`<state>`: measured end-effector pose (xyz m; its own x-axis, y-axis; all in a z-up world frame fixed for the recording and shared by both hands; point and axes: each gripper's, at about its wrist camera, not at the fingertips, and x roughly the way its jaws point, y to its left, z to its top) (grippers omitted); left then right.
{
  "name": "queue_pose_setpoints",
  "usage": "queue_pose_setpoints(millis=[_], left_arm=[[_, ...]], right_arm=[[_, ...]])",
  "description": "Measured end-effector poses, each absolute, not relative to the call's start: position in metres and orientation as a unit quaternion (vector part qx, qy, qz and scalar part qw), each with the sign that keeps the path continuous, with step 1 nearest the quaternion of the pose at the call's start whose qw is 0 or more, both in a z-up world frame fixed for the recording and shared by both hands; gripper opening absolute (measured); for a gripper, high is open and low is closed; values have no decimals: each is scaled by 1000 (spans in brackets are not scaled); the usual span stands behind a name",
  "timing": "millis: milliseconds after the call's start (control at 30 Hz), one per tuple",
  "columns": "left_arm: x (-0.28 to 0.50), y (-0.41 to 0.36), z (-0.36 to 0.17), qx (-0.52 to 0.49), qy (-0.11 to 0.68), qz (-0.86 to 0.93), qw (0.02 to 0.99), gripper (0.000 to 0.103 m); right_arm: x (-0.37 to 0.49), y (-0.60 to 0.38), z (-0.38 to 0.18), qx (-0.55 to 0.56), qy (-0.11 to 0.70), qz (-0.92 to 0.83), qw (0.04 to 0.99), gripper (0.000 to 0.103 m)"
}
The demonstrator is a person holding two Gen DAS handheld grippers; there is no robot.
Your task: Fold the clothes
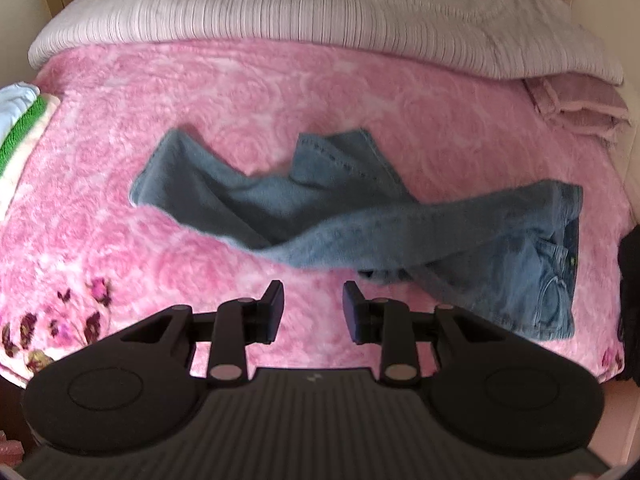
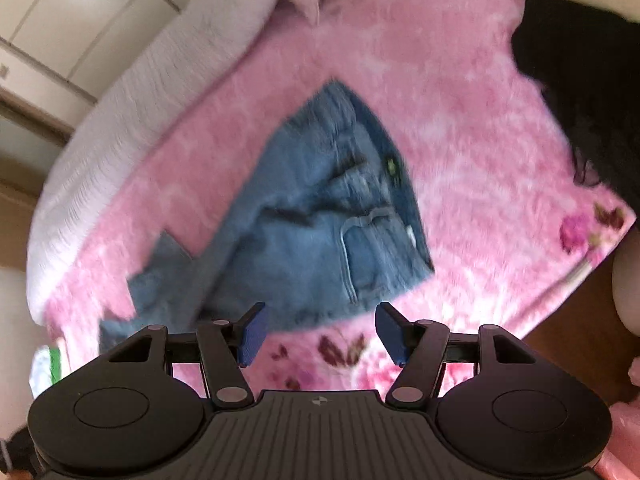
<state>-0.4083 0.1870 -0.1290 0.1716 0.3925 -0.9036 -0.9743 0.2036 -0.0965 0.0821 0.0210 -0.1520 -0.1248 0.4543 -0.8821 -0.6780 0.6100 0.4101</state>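
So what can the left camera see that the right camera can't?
Only the left wrist view shows the jeans' legs spread out, the whole white striped quilt across the head of the bed, and the left gripper, open and empty. Only the right wrist view shows a tiled wall and the right gripper, also open. Both show the jeans lying crumpled on the pink blanket.

A bed filled the view under a fluffy pink blanket (image 1: 280,92) printed with dark flowers; a pale ribbed quilt (image 1: 320,4) lay bunched along its far edge; cream wall panels (image 2: 80,20) stood behind; daylight was soft.
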Motion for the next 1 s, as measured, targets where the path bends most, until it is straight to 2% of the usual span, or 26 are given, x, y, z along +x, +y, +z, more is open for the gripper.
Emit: queue_pose_setpoints(millis=[167,700,1000], left_arm=[[-417,187,-154,-390,408,511,648,29],[-513,259,-197,-453,381,525,611,31],[-551,327,-235,-511,346,543,569,34]], right_arm=[[62,14,-196,-93,646,405,640,62],[-11,78,-217,-77,628,385,672,62],[-28,128,-231,-14,623,374,687,62]])
